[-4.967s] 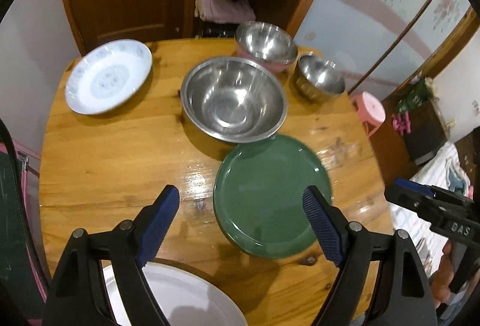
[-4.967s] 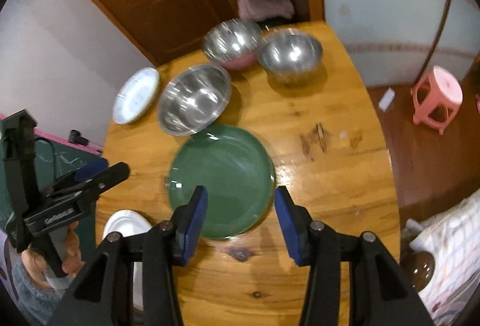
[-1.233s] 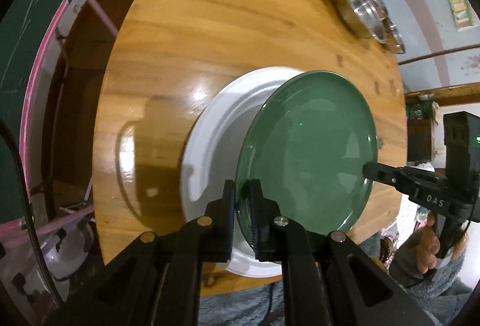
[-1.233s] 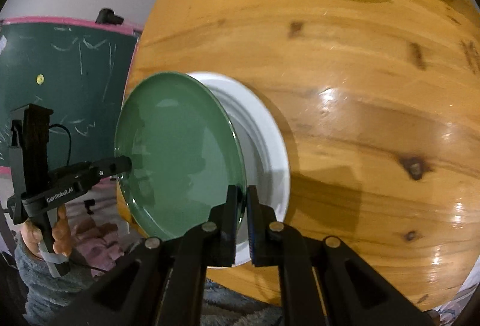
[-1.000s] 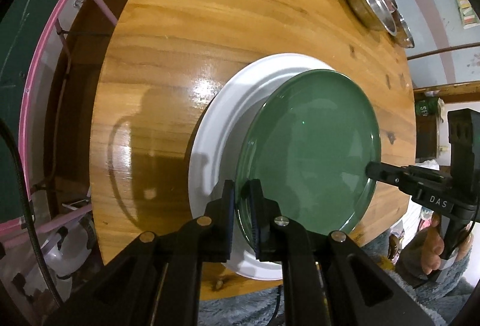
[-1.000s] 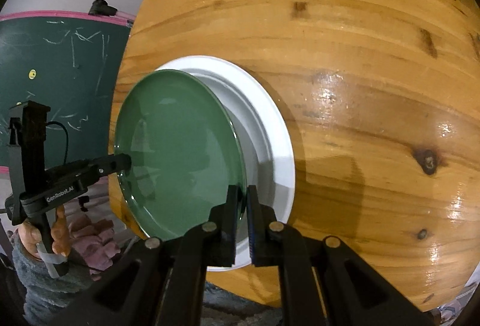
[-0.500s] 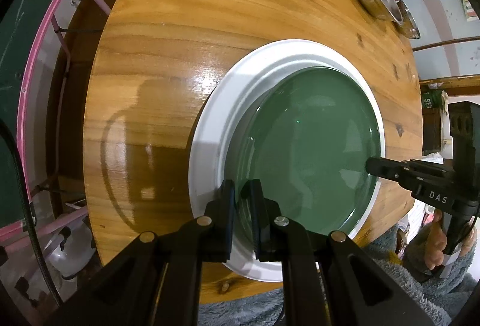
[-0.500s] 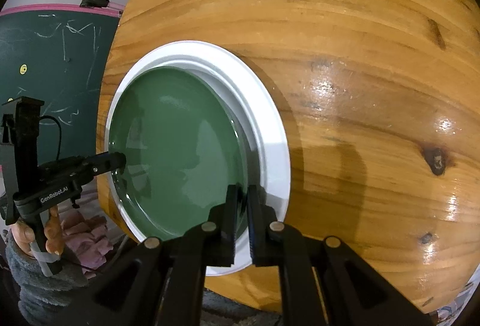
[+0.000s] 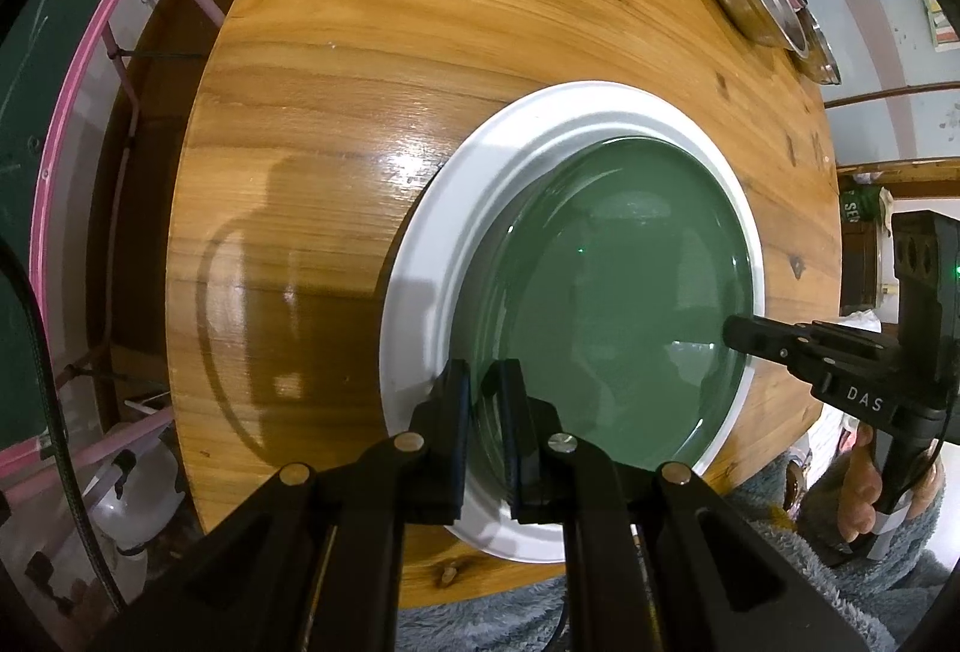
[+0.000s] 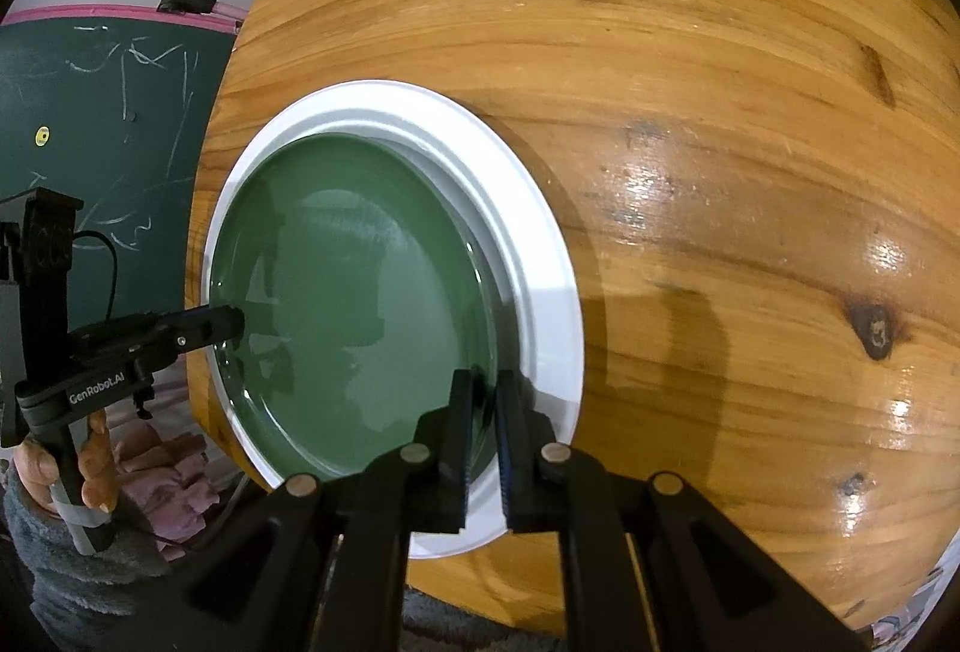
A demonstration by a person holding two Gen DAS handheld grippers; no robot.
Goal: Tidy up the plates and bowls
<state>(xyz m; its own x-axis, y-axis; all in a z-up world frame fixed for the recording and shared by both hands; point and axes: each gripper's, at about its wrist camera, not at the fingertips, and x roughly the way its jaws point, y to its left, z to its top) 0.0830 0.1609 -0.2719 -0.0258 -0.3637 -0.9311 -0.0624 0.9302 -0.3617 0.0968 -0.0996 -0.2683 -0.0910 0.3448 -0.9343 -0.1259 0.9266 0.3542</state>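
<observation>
A round, glossy wooden table [image 9: 372, 69] fills both views, with a green chalkboard in a pink frame [image 10: 102, 111] to its left and a crumpled pink cloth [image 10: 174, 472] low beside the near edge.

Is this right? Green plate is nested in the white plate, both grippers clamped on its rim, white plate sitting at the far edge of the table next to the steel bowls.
Not quite. The white plate sits at the near edge of the table, far from the steel bowls, as the left wrist view shows. The rest holds: the green plate lies nested in it, with the left gripper and right gripper both clamped on its rim.
</observation>
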